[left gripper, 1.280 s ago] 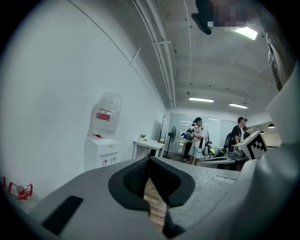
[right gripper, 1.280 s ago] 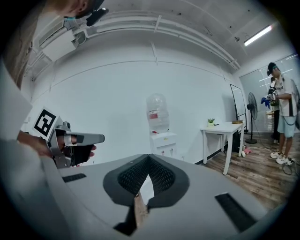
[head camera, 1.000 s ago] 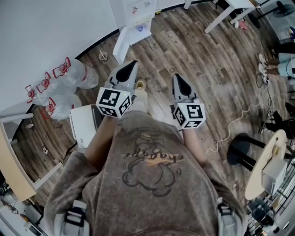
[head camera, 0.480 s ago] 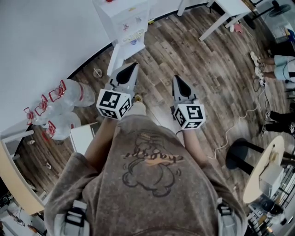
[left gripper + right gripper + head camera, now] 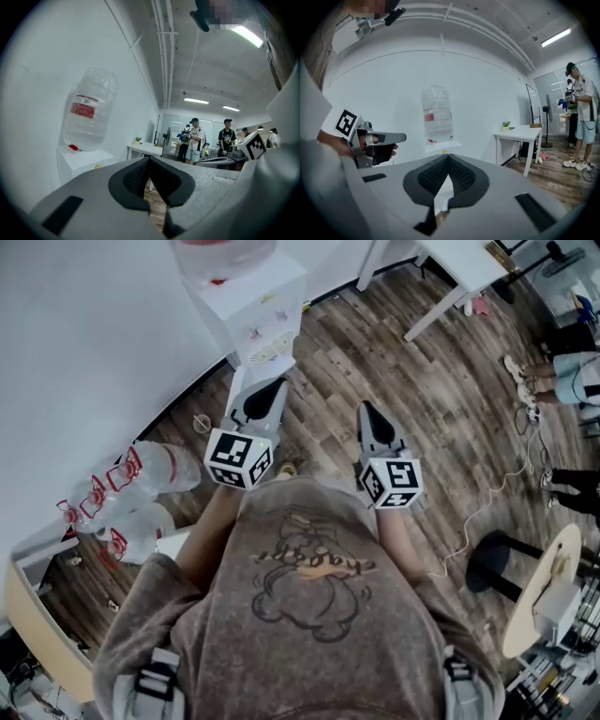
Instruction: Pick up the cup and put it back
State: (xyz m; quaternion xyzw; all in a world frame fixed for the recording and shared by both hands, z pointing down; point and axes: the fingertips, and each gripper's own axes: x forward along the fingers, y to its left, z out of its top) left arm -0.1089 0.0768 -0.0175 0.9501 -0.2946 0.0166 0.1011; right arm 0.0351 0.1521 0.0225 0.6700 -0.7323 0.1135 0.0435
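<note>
No cup sits between either pair of jaws. A small cup-like thing (image 5: 201,422) stands on the wood floor by the wall, left of my left gripper (image 5: 273,386). That gripper is shut and empty, and points at a white water dispenser (image 5: 255,307) with a big clear bottle (image 5: 89,113) on top. My right gripper (image 5: 366,410) is held level beside it, also shut with nothing held. In the right gripper view, the left gripper (image 5: 400,137) shows at the left, in front of the bottle (image 5: 437,114). Another small object (image 5: 287,469) lies on the floor between my arms.
Several empty water bottles (image 5: 141,486) lie on the floor at the left. A white table (image 5: 464,266) stands at the back right, with people (image 5: 574,369) beyond it. A black stool (image 5: 497,561), a white cable (image 5: 487,504) and a round table (image 5: 544,589) are at the right.
The water dispenser has come nearer and lower in the head view, and the floor bottles have slid down and left. Both grippers stay shut and side by side.
</note>
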